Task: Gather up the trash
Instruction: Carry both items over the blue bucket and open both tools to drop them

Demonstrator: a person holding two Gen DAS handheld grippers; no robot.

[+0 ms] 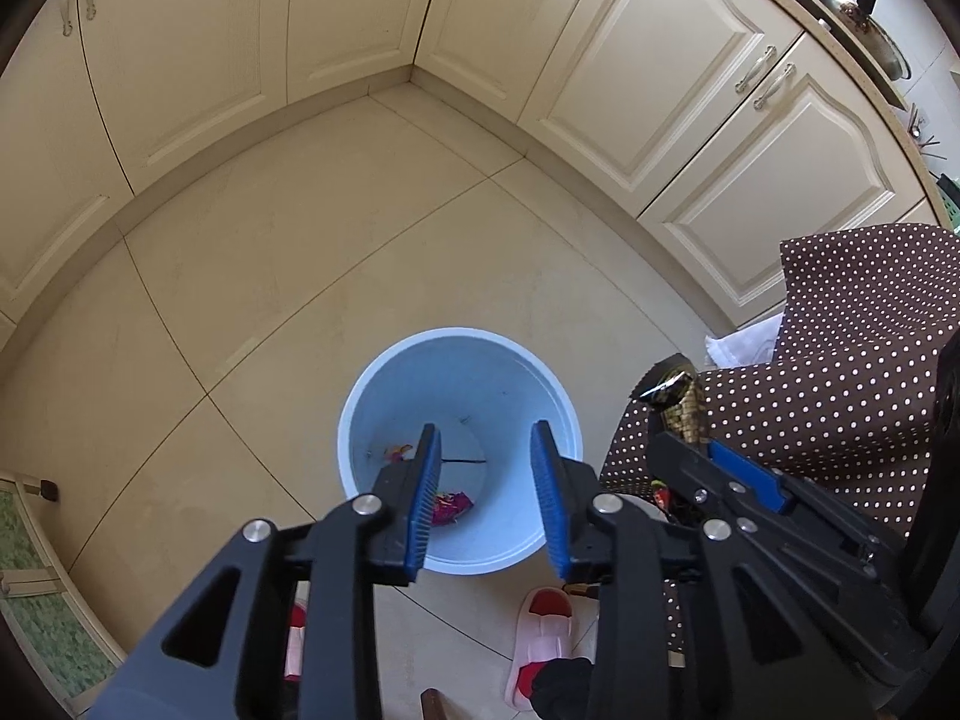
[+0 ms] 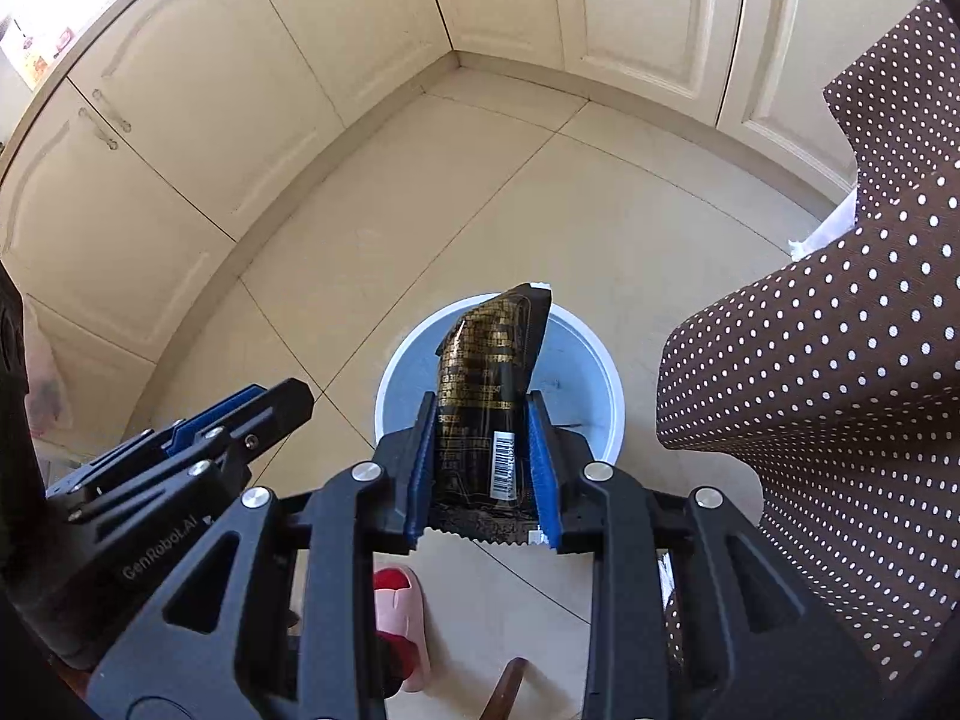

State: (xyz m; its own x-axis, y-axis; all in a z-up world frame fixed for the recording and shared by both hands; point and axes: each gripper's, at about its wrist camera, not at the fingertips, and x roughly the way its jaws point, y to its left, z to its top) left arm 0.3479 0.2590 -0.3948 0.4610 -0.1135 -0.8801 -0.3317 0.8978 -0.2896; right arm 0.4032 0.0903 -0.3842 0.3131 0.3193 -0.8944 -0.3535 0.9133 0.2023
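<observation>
A light blue trash bin [image 1: 360, 414] stands on the tiled floor, with a pink wrapper [image 1: 451, 507] and a small colourful scrap [image 1: 399, 451] at its bottom. My left gripper [image 1: 485, 441] is open and empty above the bin. My right gripper [image 2: 480, 414] is shut on a black and gold snack wrapper [image 2: 489, 372], held upright above the bin [image 2: 600, 360]. In the left wrist view the right gripper [image 1: 684, 420] and its wrapper [image 1: 675, 396] sit to the right of the bin. The left gripper [image 2: 270, 405] shows at the left of the right wrist view.
A table with a brown polka-dot cloth [image 1: 864, 360] stands right of the bin; it also shows in the right wrist view [image 2: 840, 360]. Cream cabinets [image 1: 690, 90] line the corner. Pink and red slippers [image 1: 543, 642] lie on the floor near me. A white bag [image 1: 744, 339] lies under the cloth.
</observation>
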